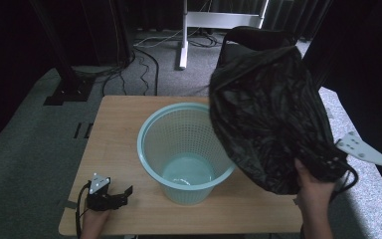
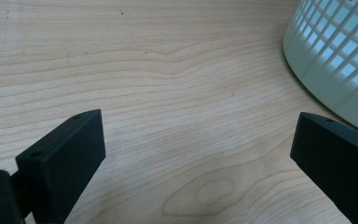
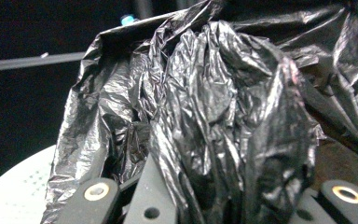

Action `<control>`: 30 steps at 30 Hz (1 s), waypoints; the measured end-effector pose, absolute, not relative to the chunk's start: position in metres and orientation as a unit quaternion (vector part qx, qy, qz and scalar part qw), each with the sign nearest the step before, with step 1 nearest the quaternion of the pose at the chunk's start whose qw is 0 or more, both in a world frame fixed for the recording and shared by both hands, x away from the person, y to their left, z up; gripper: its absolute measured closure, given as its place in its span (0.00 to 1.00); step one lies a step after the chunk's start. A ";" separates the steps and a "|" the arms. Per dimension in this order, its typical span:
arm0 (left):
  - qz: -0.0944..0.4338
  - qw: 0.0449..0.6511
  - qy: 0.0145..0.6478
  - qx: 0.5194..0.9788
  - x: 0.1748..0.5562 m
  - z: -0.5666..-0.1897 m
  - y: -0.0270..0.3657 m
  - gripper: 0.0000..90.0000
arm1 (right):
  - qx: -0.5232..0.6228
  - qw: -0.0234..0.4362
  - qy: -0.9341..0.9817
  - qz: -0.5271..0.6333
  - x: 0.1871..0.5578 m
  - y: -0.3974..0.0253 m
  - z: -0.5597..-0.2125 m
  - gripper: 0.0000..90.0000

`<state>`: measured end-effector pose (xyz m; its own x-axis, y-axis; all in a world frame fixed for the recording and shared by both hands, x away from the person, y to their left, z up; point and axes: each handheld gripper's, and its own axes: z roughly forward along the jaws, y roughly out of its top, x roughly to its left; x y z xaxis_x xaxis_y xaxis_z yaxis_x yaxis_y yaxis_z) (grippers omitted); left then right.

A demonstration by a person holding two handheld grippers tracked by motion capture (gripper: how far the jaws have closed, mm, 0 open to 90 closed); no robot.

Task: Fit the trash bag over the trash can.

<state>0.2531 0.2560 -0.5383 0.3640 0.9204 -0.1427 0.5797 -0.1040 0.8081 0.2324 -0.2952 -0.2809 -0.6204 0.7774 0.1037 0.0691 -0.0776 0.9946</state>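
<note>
Basket point(image 1: 186, 149), pale green and latticed, standing upright on wooden table point(image 1: 114, 129), nothing lying inside, sitting just right of left gripper point(image 1: 110, 195). Left gripper resting low over bare wood, jaws spread wide, gripping nothing. Black plastic bag point(image 1: 268, 114) billowing up ahead of right gripper point(image 3: 205, 205), bunched plastic pinched between its clenched jaws, hanging partly over basket rim.

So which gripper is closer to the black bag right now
Right. The right gripper is clamped on the black bag, holding it up beside the basket. The left gripper rests open on the table, across the basket.
</note>
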 end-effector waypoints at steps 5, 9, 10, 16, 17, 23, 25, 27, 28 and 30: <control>0.205 0.416 0.527 0.712 0.252 -0.538 0.258 0.03 | 0.309 0.229 0.650 0.656 0.245 -0.250 -0.276 0.93; 0.208 0.419 0.526 0.710 0.252 -0.537 0.259 0.03 | 0.289 0.177 0.665 0.666 0.255 -0.219 -0.274 0.93; 0.208 0.419 0.526 0.710 0.252 -0.537 0.260 0.03 | 0.284 0.172 0.670 0.664 0.256 -0.211 -0.274 0.92; 0.208 0.422 0.528 0.707 0.251 -0.536 0.263 0.03 | 0.272 0.124 0.703 0.646 0.268 -0.170 -0.280 0.92; 0.208 0.423 0.529 0.706 0.251 -0.535 0.264 0.03 | 0.271 0.122 0.708 0.641 0.269 -0.165 -0.281 0.92; 0.207 0.425 0.531 0.703 0.250 -0.535 0.267 0.03 | 0.267 0.117 0.737 0.609 0.273 -0.144 -0.286 0.92; 0.209 0.425 0.530 0.704 0.251 -0.535 0.266 0.03 | 0.266 0.111 0.748 0.598 0.277 -0.140 -0.287 0.91; 0.209 0.424 0.529 0.705 0.251 -0.535 0.266 0.03 | 0.266 0.096 0.753 0.594 0.281 -0.138 -0.287 0.85; 0.208 0.423 0.529 0.706 0.251 -0.535 0.266 0.04 | 0.266 0.086 0.754 0.595 0.283 -0.138 -0.287 0.77; 0.208 0.422 0.529 0.706 0.251 -0.535 0.266 0.03 | 0.270 0.073 0.750 0.599 0.286 -0.138 -0.285 0.58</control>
<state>0.2507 0.2659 -0.5353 0.3530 0.9229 -0.1538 0.5720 -0.0827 0.8161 0.2859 -0.1384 -0.2851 -0.8441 0.4919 0.2135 0.3170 0.1366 0.9385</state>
